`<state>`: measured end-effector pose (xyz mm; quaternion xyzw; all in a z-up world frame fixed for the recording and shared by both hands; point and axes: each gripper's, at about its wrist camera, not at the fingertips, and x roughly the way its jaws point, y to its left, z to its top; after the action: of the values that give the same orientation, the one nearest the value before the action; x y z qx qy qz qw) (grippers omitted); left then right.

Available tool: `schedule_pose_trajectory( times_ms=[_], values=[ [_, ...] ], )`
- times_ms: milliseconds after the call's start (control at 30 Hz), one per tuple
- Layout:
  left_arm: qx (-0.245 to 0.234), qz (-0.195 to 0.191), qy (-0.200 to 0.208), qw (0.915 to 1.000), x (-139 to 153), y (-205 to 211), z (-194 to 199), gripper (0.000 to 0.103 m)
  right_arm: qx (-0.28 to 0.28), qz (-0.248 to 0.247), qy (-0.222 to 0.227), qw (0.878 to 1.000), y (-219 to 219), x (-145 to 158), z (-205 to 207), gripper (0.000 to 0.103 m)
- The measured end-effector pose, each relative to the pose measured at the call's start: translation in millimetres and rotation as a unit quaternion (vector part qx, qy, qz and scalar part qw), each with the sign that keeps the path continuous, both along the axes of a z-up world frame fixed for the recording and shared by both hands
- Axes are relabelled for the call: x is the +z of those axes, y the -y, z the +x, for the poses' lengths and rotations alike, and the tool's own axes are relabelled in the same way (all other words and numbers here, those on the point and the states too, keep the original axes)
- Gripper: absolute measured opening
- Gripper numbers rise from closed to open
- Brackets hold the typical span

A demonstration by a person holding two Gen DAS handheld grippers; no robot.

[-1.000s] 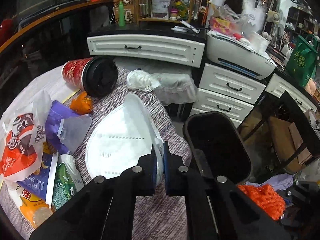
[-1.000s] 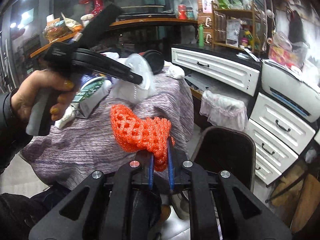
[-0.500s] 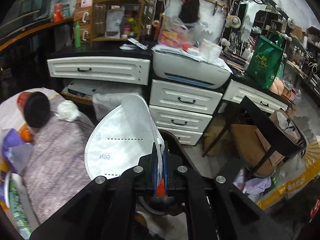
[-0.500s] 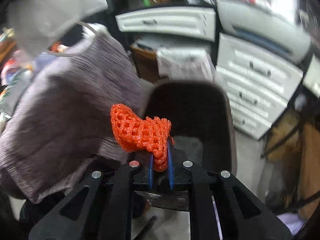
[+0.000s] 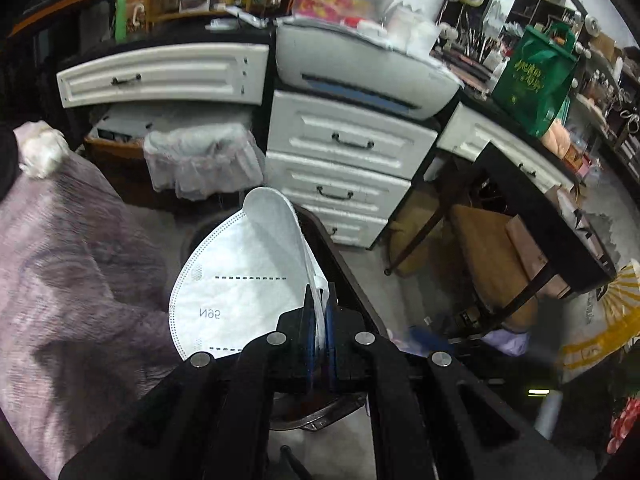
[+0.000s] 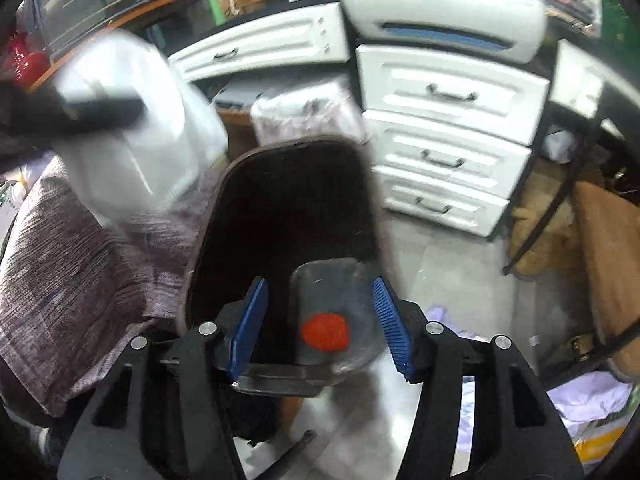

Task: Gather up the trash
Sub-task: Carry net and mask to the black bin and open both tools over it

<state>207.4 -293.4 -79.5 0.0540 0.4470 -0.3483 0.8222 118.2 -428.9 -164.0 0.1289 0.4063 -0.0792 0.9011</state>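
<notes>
Reading "N95", mirrored, on mask [image 5: 244, 280] pinched by left tongs [image 5: 319, 344].

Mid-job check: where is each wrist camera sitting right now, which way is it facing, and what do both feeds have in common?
Left wrist: on the left gripper, looking forward and down past the table edge at the white drawers; its own fingers show, shut on the white mask.
Right wrist: on the right gripper, looking down into the black bin, orange net at the bottom; its open fingers show, plus the blurred left gripper and mask upper left.
Shared: drawers, printer, purple tablecloth, mask.
</notes>
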Motion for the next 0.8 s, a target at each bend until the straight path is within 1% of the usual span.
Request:
schedule_pose_trajectory(
  times_ms=[67, 200, 267, 433, 567, 600, 667, 700, 733, 800],
  values=[
    [-0.004, 0.015, -0.005, 0.9999, -16.5, 8.7, 1.4, 0.005, -0.010, -0.005, 0.012, 1.000, 6.4, 6.9, -13.4, 0.057],
    [-0.006, 0.026, -0.032, 0.9991, -43.3, 17.8, 4.7, 0.005, -0.021, -0.019, 0.031, 0.999, 12.8, 14.6, -33.8, 0.060],
    [-0.008, 0.034, -0.035, 0.9988, -52.9, 22.9, 4.8, 0.005, -0.025, -0.025, 0.035, 0.999, 13.7, 15.5, -39.7, 0.060],
    [-0.020, 0.058, -0.035, 0.9975, -69.8, 32.4, 2.0, 0.005, -0.033, -0.030, 0.040, 0.998, 16.4, 16.8, -44.3, 0.060],
    [-0.024, 0.061, -0.035, 0.9972, -76.0, 35.7, -0.3, 0.008, -0.041, -0.029, 0.046, 0.998, 21.4, 19.1, -47.2, 0.060],
    [-0.028, 0.063, -0.033, 0.9970, -75.9, 36.8, -1.6, 0.012, -0.042, -0.031, 0.046, 0.998, 21.7, 18.8, -46.9, 0.060],
    [-0.034, 0.067, -0.026, 0.9968, -74.4, 38.0, -3.8, 0.030, -0.047, -0.032, 0.047, 0.997, 23.6, 18.9, -47.6, 0.060],
    [-0.035, 0.067, -0.017, 0.9970, -71.5, 37.5, -6.0, 0.048, -0.051, -0.031, 0.047, 0.997, 24.8, 19.2, -48.4, 0.060],
    [-0.036, 0.064, -0.005, 0.9973, -68.0, 36.4, -8.4, 0.058, -0.054, -0.030, 0.048, 0.997, 25.6, 19.4, -49.0, 0.060],
    [-0.041, 0.052, 0.017, 0.9976, -57.8, 32.7, -14.8, 0.060, -0.059, -0.031, 0.050, 0.997, 26.0, 21.3, -50.4, 0.060]
  ],
)
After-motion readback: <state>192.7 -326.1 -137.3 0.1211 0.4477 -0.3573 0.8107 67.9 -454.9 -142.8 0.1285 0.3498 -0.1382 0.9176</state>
